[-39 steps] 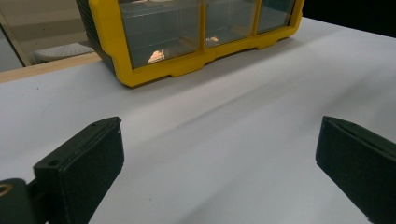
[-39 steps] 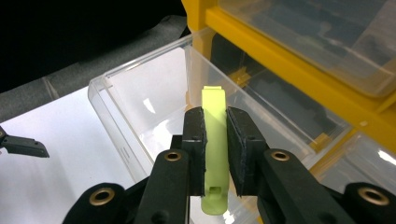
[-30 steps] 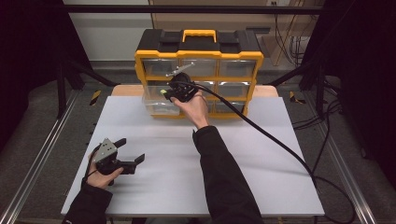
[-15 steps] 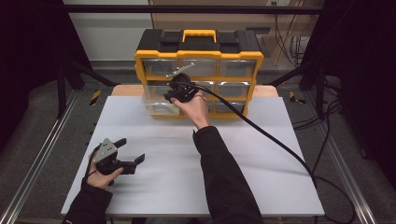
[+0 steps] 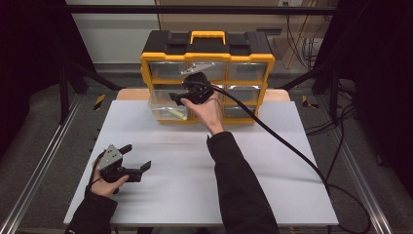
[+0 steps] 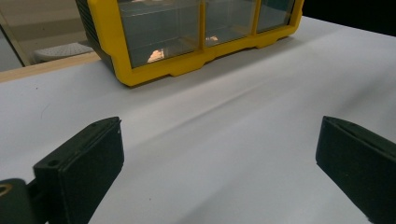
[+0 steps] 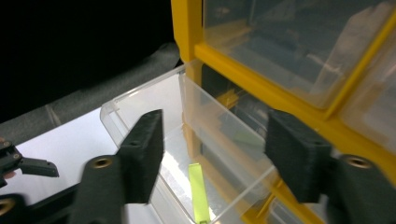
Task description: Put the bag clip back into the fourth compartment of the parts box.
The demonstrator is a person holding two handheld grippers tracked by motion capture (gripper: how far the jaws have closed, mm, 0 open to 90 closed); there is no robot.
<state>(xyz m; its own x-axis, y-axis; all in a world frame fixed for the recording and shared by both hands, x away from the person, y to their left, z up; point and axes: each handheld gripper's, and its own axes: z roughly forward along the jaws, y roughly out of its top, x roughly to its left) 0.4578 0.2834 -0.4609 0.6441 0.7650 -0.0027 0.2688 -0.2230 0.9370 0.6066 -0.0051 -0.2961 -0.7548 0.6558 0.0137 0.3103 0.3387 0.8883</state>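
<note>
Scene: we see a yellow-and-black drawer organizer (image 5: 207, 73) standing at 12 o'clock on the white table (image 5: 272, 190), its clear fronts facing us.
Task's thing: the clear drawer (image 7: 187, 154) in the left column, lower row, stands pulled out toward us; in the high view it shows at (image 5: 168, 108).
Contents: a yellow-green strip (image 7: 198, 193) lies on the drawer floor. We cannot tell what it is.
Right gripper: the right gripper (image 5: 182, 99) hangs over the open drawer, at about 12 o'clock from the person's chest. Its jaws have just been opening and now stand apart, pads clear of the drawer's walls, nothing clamped between them.
Left gripper: the left gripper (image 5: 139, 158) rests low on the table at 8 o'clock, jaws wide apart, nothing between them, well apart from the organizer.
Step in hand: we judge the drawer has been let go after its pull-out.
Next move: likely a reach down to the strip at 6 o'clock of the right gripper view; it calls for lowering the jaws inside the walls and straddling the strip's narrow width.
</note>
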